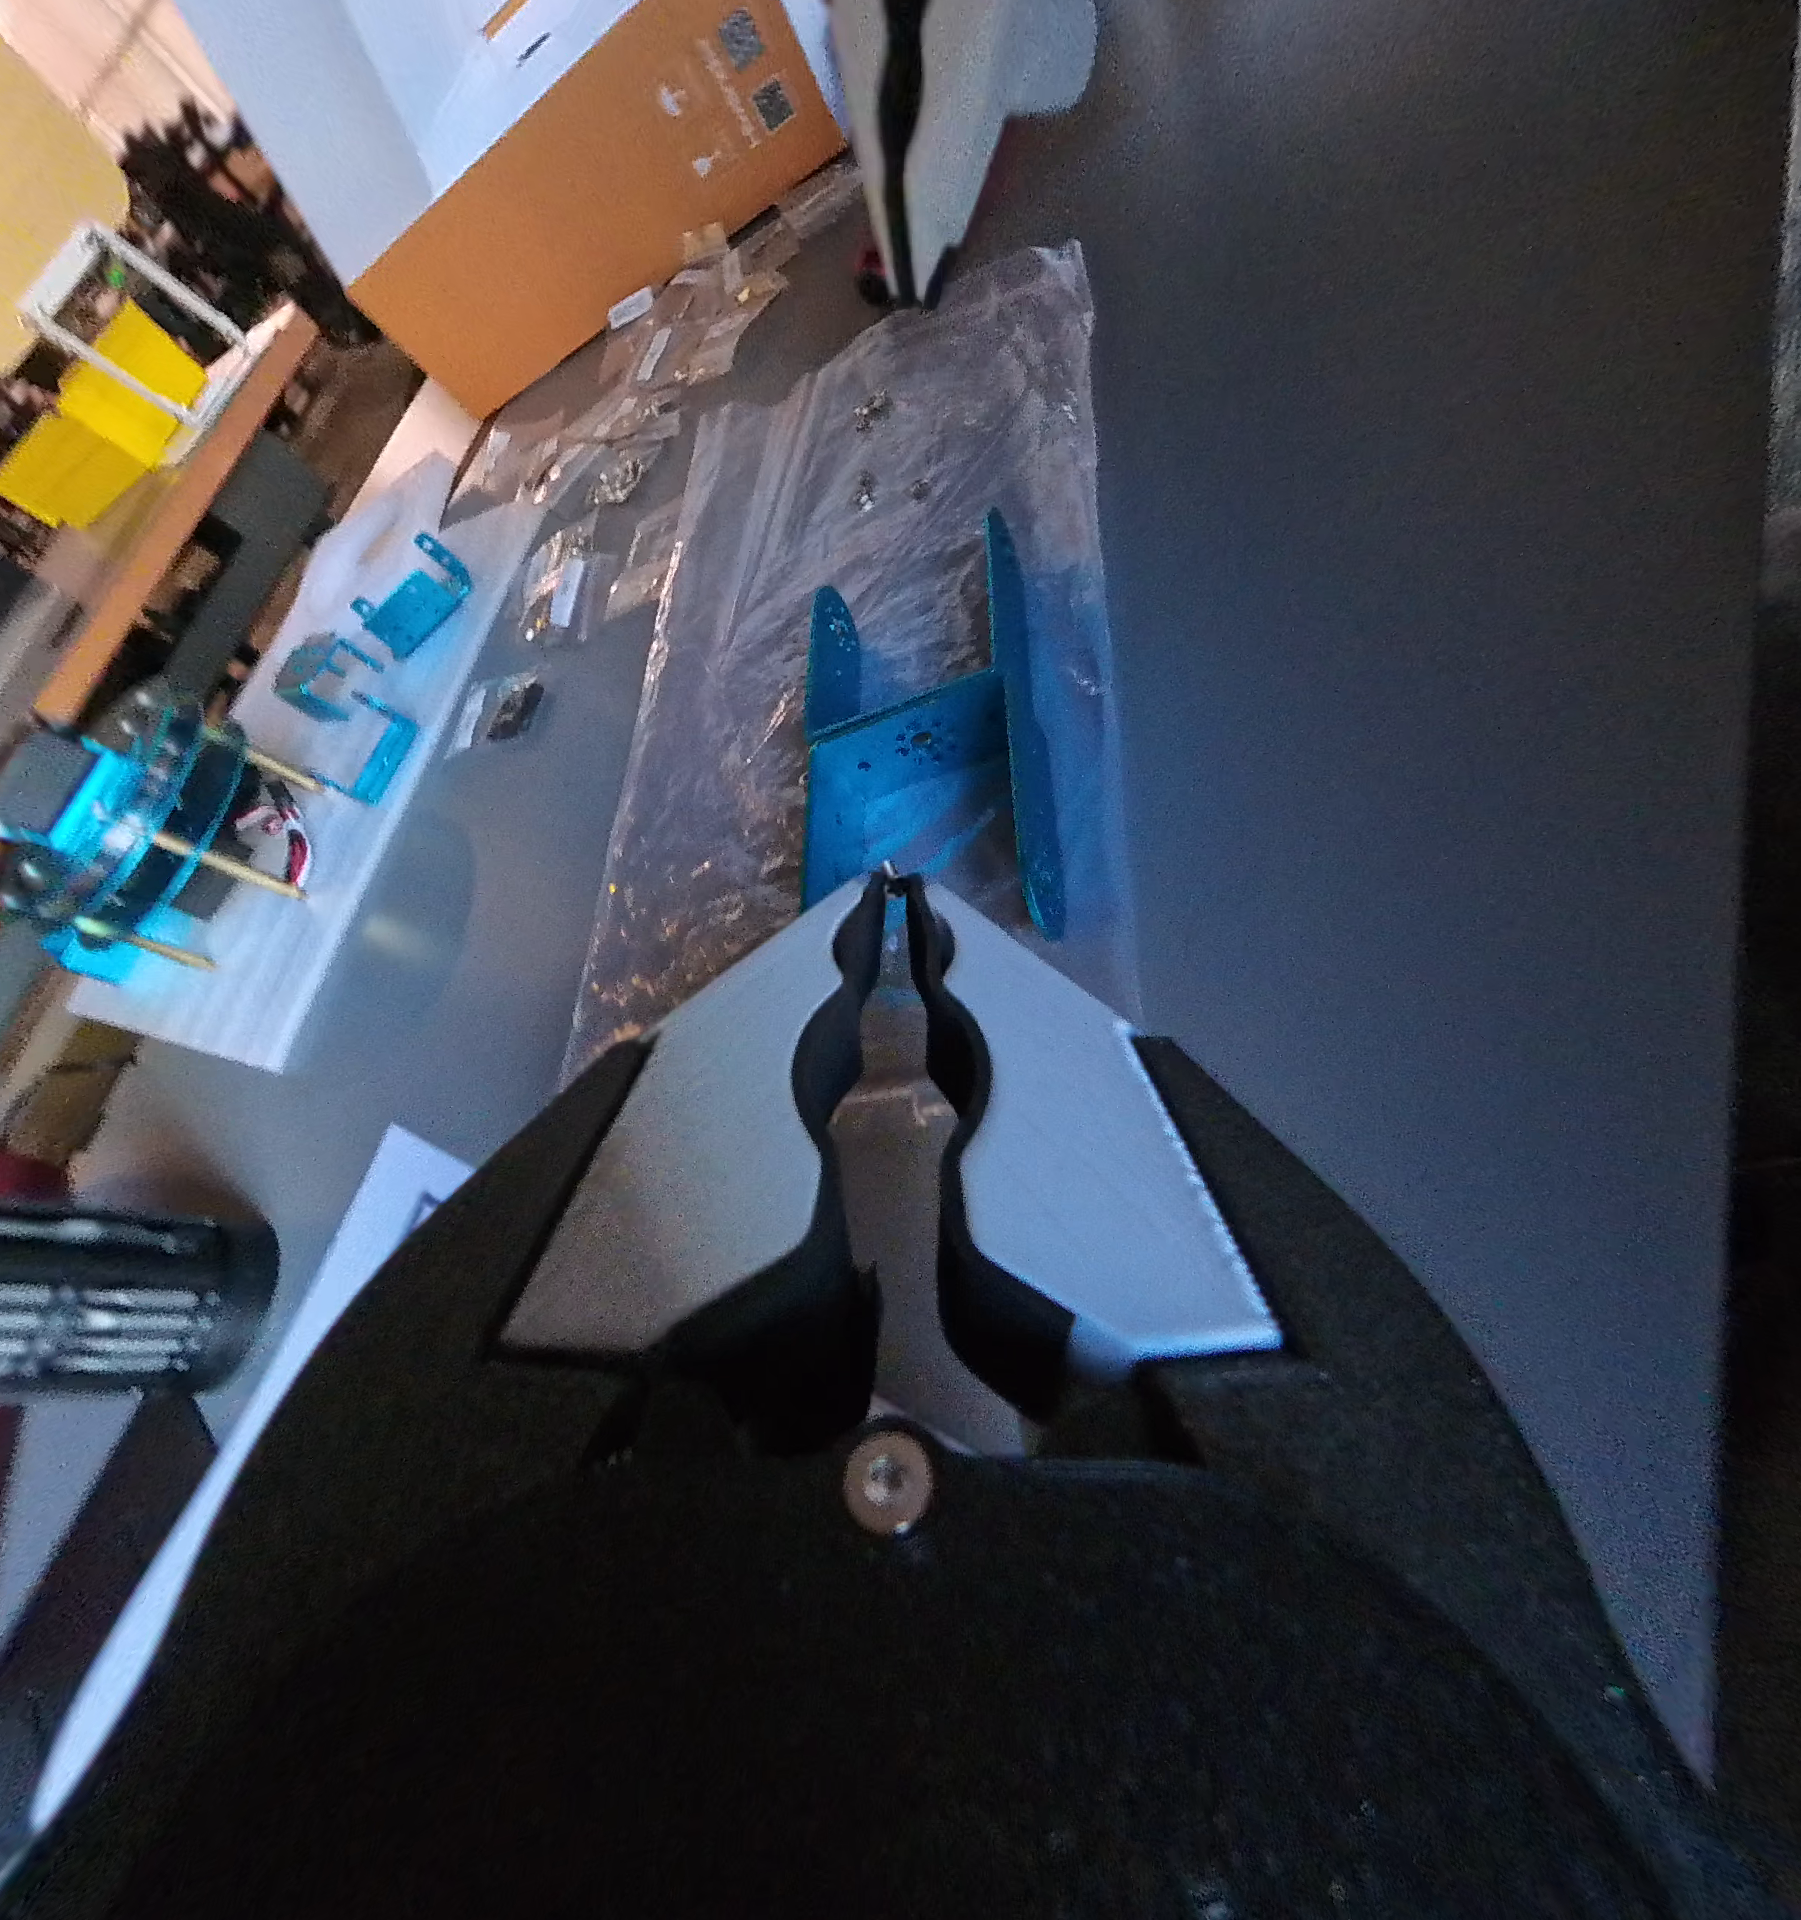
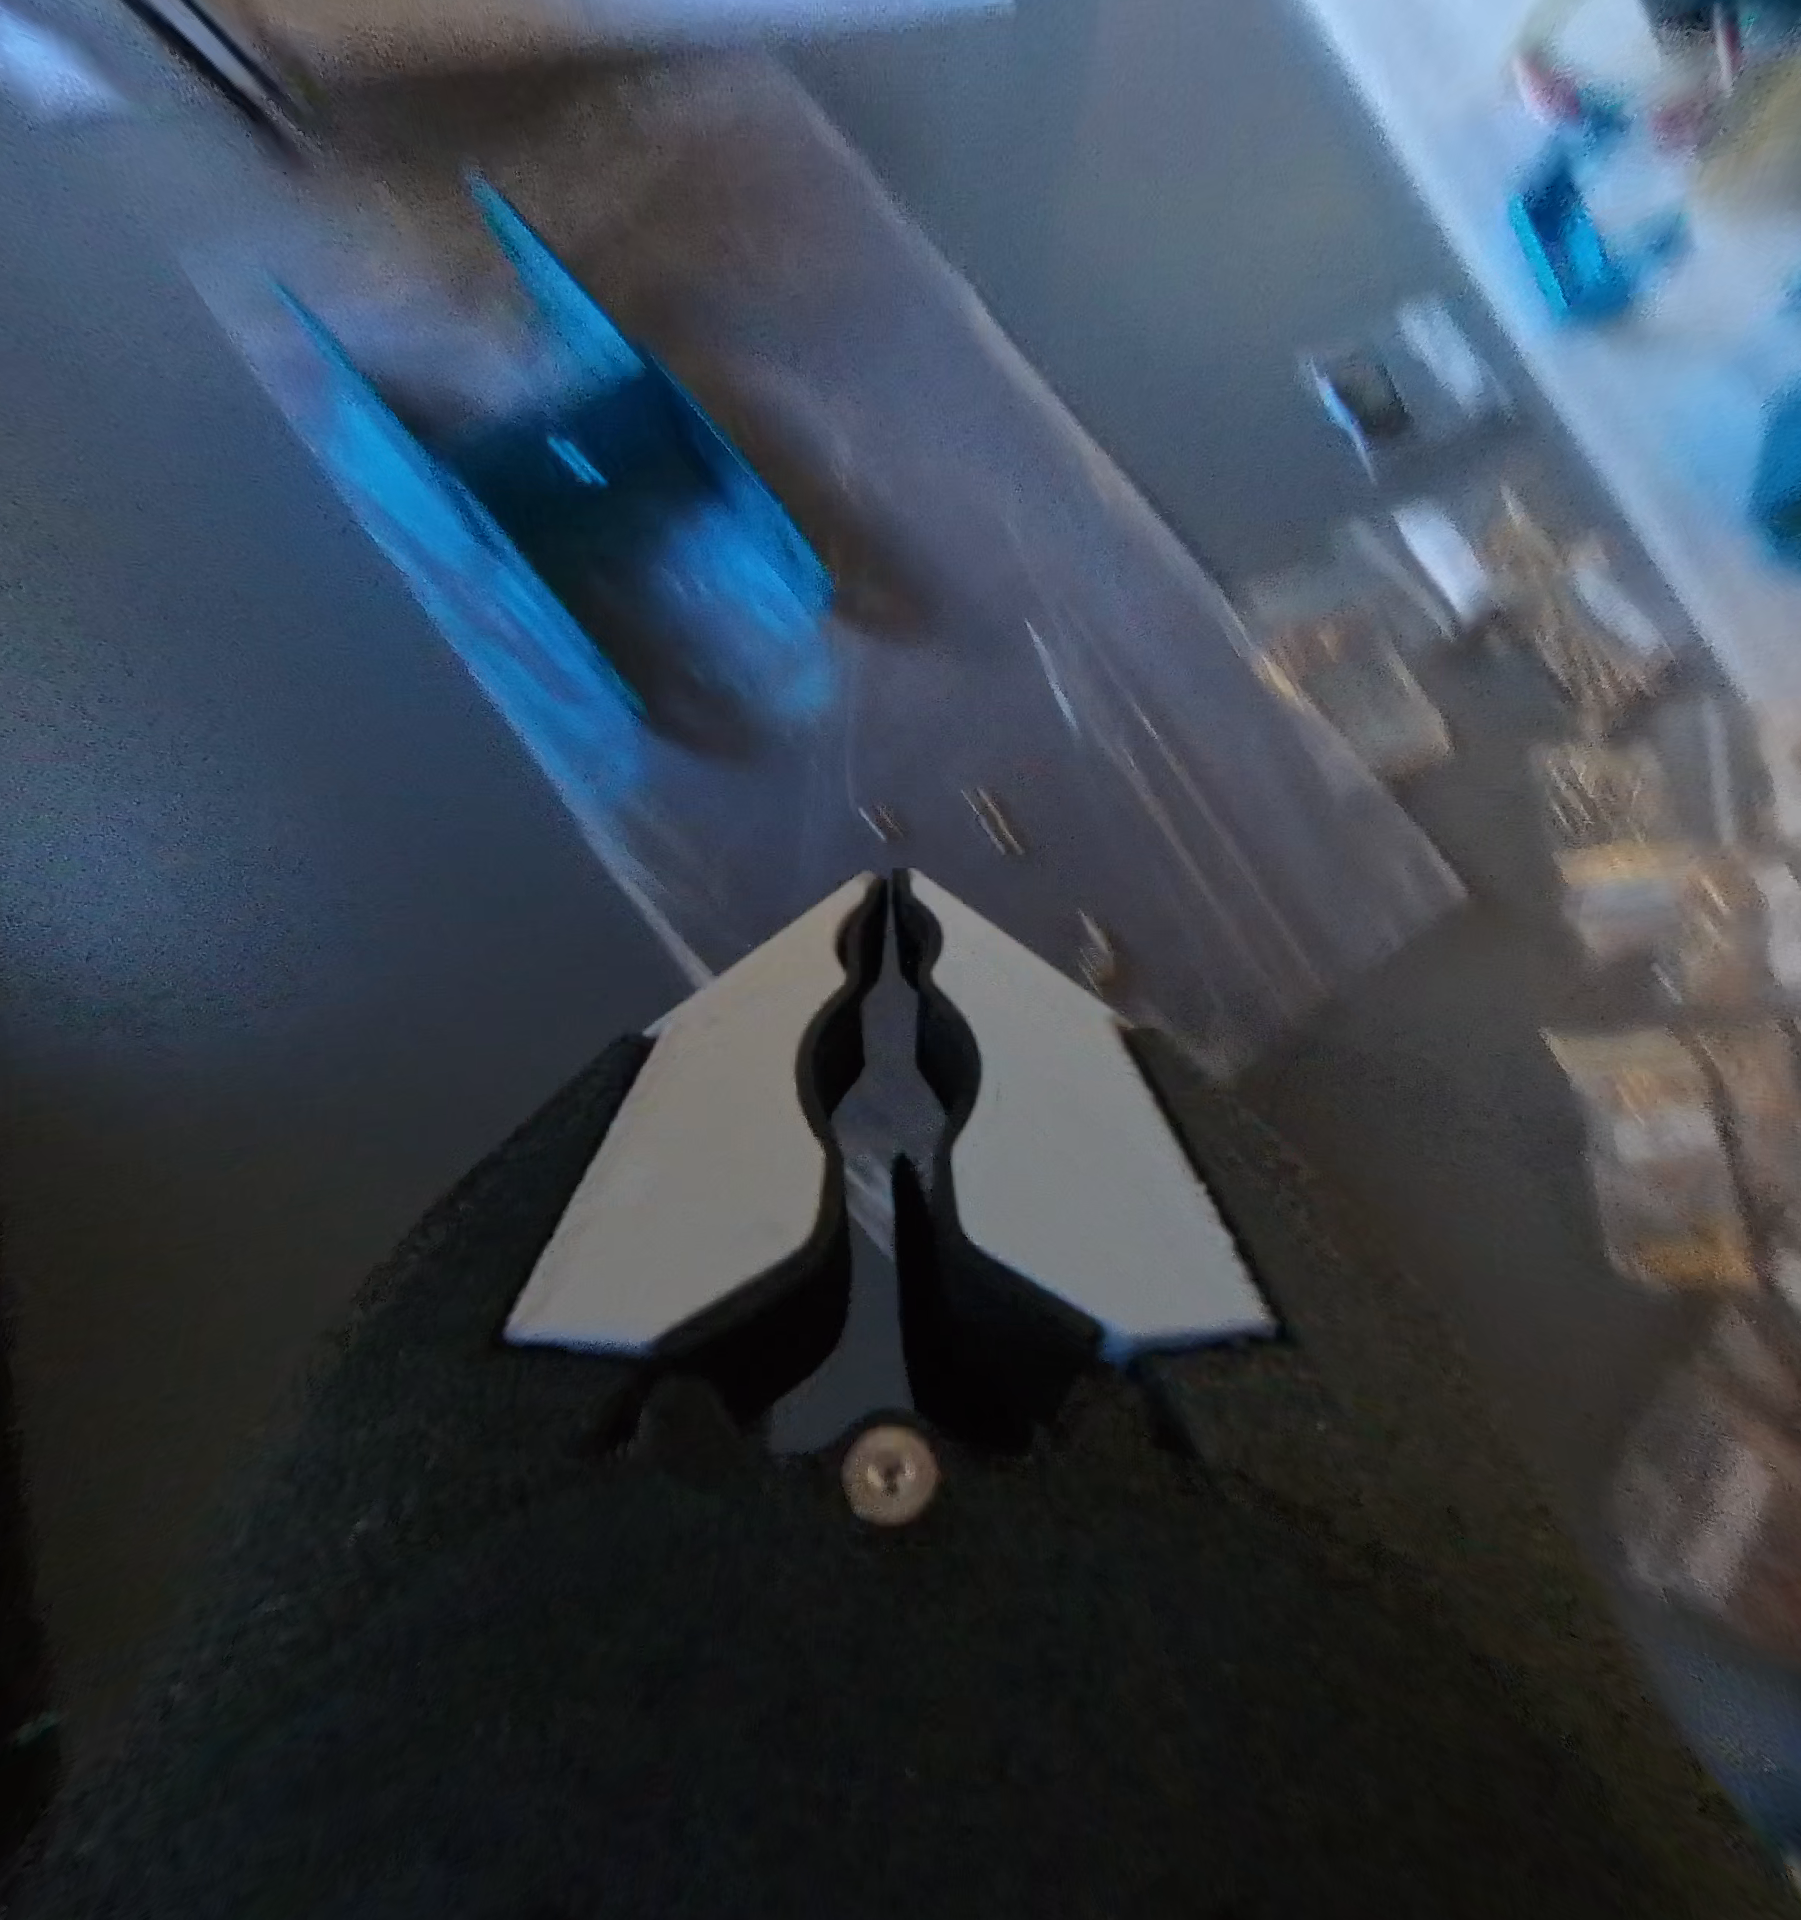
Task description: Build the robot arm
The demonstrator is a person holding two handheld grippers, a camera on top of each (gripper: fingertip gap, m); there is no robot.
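A blue metal bracket (image 1: 917, 748) with two long side plates lies on a clear plastic sheet (image 1: 750, 644) on the grey table. My left gripper (image 1: 894, 883) hovers just before the bracket's near end, its jaws closed on a small silvery screw (image 1: 889, 871) that pokes out at the tips. The right wrist view is motion-blurred. There the bracket (image 2: 563, 499) lies ahead to the left on the plastic sheet (image 2: 1135, 675). My right gripper (image 2: 891, 883) is shut with its tips touching and nothing between them. A few small screws (image 2: 989, 816) lie just beyond it.
A white tray (image 1: 283, 935) at left holds more blue brackets (image 1: 413, 608) and a clear blue acrylic assembly (image 1: 117, 831). Small bags of hardware (image 1: 605, 499) lie beyond the sheet, and behind them a cardboard box (image 1: 584, 208). A black cylindrical object (image 1: 75, 1309) lies near left. My right fingertips sit around 20 centimeters from my left ones. From the left gripper's tips to the black cylindrical object (image 1: 75, 1309) is close to 25 centimeters.
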